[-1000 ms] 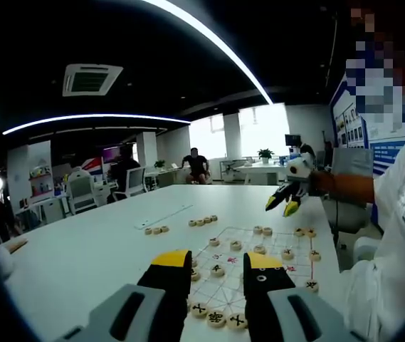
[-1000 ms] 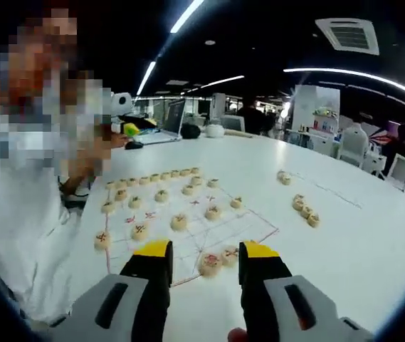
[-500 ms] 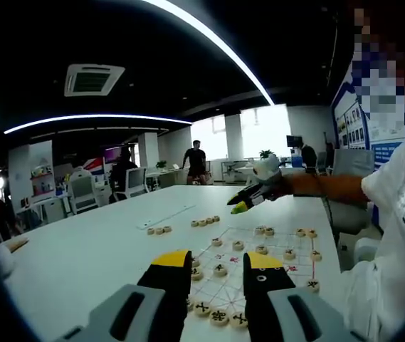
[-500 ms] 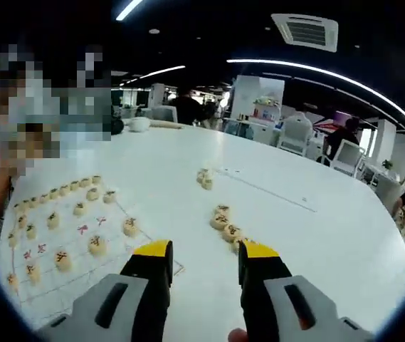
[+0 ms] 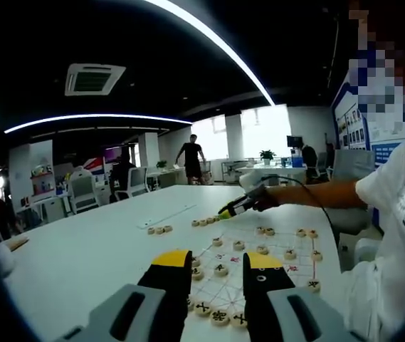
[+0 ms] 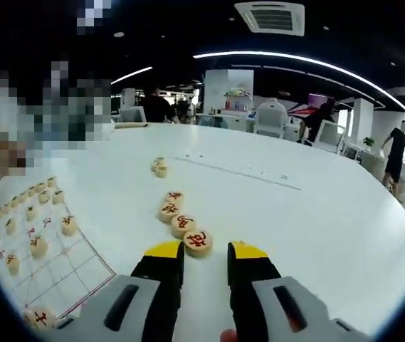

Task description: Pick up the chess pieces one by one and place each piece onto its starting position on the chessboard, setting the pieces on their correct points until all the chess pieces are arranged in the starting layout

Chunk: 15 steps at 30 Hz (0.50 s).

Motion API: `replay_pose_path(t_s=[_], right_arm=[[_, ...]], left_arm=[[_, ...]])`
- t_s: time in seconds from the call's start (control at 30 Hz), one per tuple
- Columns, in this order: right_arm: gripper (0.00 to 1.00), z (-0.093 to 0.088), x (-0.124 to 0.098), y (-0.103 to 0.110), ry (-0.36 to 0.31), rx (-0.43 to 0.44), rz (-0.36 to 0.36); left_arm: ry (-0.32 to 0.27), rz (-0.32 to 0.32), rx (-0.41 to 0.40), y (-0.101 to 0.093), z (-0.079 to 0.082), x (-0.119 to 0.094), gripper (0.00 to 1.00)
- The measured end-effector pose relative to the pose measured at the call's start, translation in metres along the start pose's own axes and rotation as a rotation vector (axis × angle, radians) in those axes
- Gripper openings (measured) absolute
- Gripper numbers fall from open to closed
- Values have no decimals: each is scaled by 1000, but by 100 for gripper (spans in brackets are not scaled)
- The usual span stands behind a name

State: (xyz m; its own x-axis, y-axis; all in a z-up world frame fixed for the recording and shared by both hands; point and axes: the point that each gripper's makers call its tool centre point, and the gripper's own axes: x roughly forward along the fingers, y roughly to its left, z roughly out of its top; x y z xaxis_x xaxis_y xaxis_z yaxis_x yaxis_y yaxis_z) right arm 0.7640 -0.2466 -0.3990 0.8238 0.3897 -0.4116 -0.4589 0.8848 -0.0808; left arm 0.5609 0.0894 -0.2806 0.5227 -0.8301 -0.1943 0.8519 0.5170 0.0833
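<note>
Beside the chessboard, on the white table: right gripper open and empty, just before nearest red piece. Best to straddle squarely before closing. Left gripper open, empty, above board.

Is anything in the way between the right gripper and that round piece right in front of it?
Nothing visible. In the right gripper view, the right gripper is open, and the nearest piece of the row lies on bare table just ahead of the jaw tips, with only a small gap between.
</note>
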Motion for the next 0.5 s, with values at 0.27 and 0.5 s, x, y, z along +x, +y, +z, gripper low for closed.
replay_pose_path(t_s=[0.27,0.5], right_arm=[[3,5,-5,-2,-43,29,27],[14,5,-8,-13,-4,-40,-17]], left_arm=[[1,0,1,-1,0,0,30],[1,-2,2,-2,0,1,30]])
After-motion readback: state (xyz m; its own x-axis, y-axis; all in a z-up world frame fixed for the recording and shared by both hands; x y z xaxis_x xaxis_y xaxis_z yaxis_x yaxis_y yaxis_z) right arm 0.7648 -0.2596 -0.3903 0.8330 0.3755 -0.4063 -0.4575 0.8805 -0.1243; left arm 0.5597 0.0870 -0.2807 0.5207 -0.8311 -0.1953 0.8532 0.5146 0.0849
